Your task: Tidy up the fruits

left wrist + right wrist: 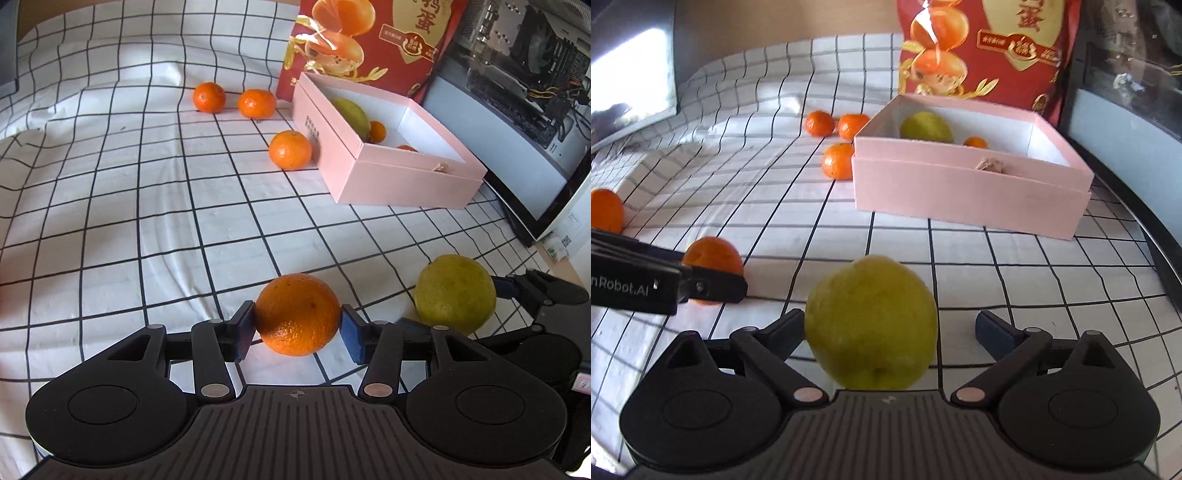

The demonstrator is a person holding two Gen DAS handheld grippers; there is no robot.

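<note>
Fruits done: a pear (925, 127) and small oranges lay inside the pink box (967, 192).
Left: loose oranges beside the box.
Left gripper (297, 325): pinched an orange (297, 314).
Right gripper (890, 328): spread around a green pear (871, 321).

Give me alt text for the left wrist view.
The left tool clamps an orange just above the checked cloth. To its right a green fruit sits by the right tool; beyond, a pink box.
</note>
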